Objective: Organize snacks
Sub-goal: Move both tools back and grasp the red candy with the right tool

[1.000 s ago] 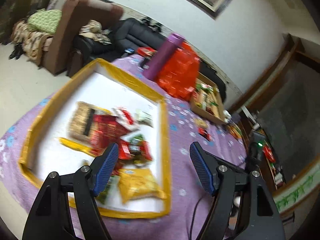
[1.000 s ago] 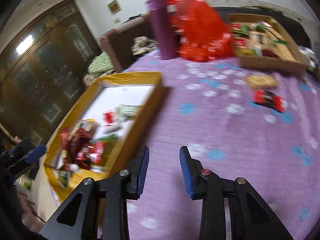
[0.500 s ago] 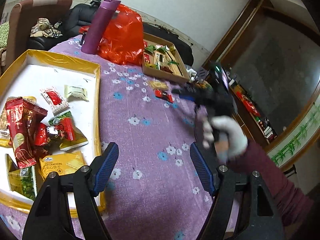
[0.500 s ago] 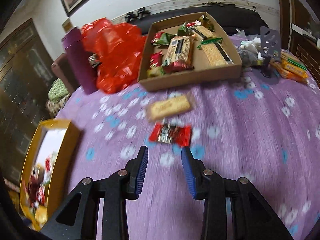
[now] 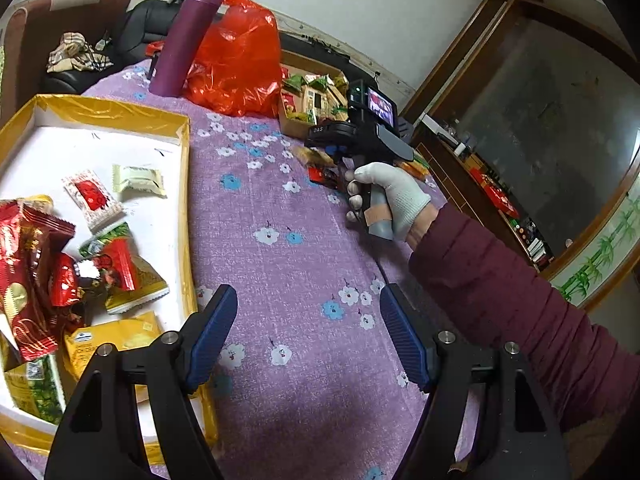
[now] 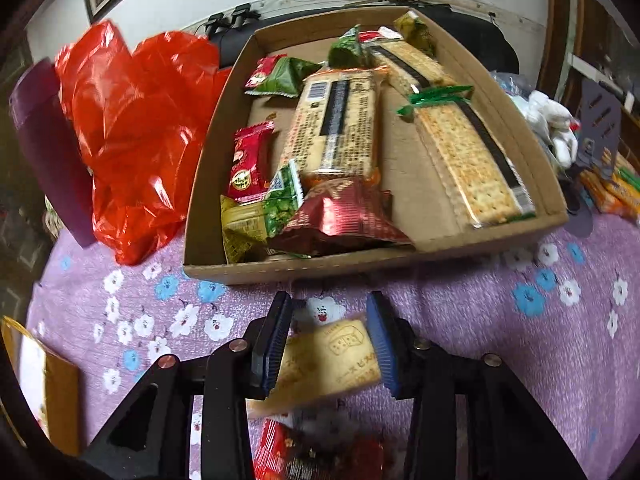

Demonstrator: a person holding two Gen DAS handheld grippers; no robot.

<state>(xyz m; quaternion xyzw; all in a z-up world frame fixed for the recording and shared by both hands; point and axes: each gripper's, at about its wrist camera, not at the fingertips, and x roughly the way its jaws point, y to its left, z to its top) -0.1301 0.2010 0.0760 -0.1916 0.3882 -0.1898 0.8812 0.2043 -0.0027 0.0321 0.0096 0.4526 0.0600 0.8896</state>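
In the right wrist view the biscuit packet (image 6: 328, 364) lay blurred between the right gripper (image 6: 330, 340), its near end hidden under the frame; a red wrapper (image 6: 316, 456) below it was too smeared to read. Those jaws were opening, and whether the pads touched the packet could not be told. The packet lay on the purple flowered desk (image 6: 460, 320) just before the near wall of the cardboard box (image 6: 304, 268) of snacks. From the left wrist view, a white-gloved hand (image 5: 394, 198) with a maroon sleeve (image 5: 512, 300) tilted that tool downward. The left gripper (image 5: 308, 336) hovered with wide, empty jaws beside the gold-rimmed tray (image 5: 186, 184) at the desk's left edge.
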